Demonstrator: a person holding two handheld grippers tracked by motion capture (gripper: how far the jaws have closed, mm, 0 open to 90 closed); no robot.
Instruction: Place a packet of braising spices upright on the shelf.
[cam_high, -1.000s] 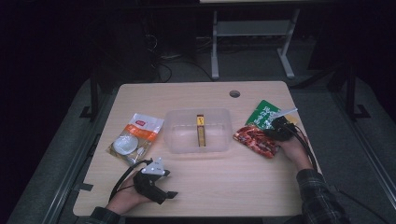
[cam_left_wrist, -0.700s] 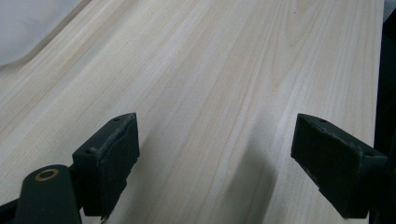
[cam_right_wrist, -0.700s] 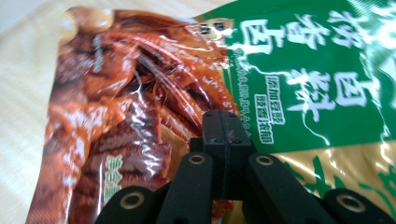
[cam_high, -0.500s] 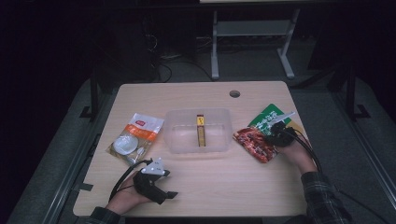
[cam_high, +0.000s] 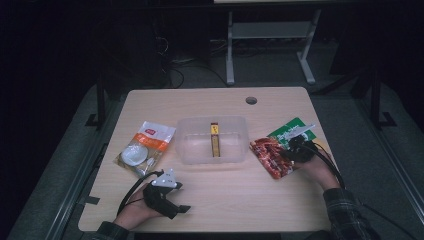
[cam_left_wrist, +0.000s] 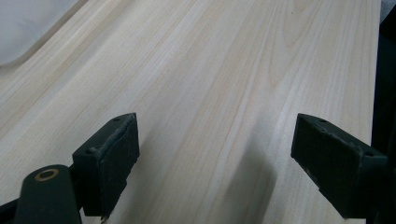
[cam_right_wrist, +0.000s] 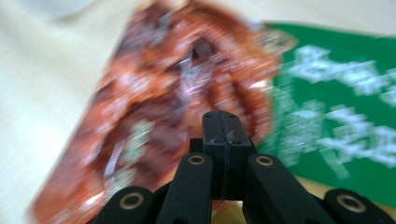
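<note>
Red snack pouch (cam_high: 270, 156) lies flat on the desk (cam_high: 235, 200), just right of the clear plastic tub (cam_high: 213, 140) at centre, its far edge overlapping a green packet (cam_high: 291, 131). Right tongs (cam_high: 292, 150) sit over the pouch's right side; in the right gripper view the tongs (cam_right_wrist: 222, 123) are pressed fully together w/ the pouch (cam_right_wrist: 154, 126) blurred behind and the green packet (cam_right_wrist: 341, 121) off to one side. Whether a fold of wrapper is pinched between the pads can't be told from these frames. Left tongs (cam_high: 172, 197) rest near the desk's front edge, left of and nearer than the tub, jaws spread wide over bare wood in the left gripper view (cam_left_wrist: 215, 154), holding nothing.

Inside the tub lies a slim yellow-and-brown stick pack (cam_high: 214, 140); an orange-and-white sachet (cam_high: 146, 148) waits on the tub's left.

Step in hand looks like picking up the red pouch for the tub, approx. early in the job w/ three packets outside it. Next move prob. calls for a sure pinch on the pouch edge, a clean lift clear of the green packet, then a short carry left over the tub rim.
</note>
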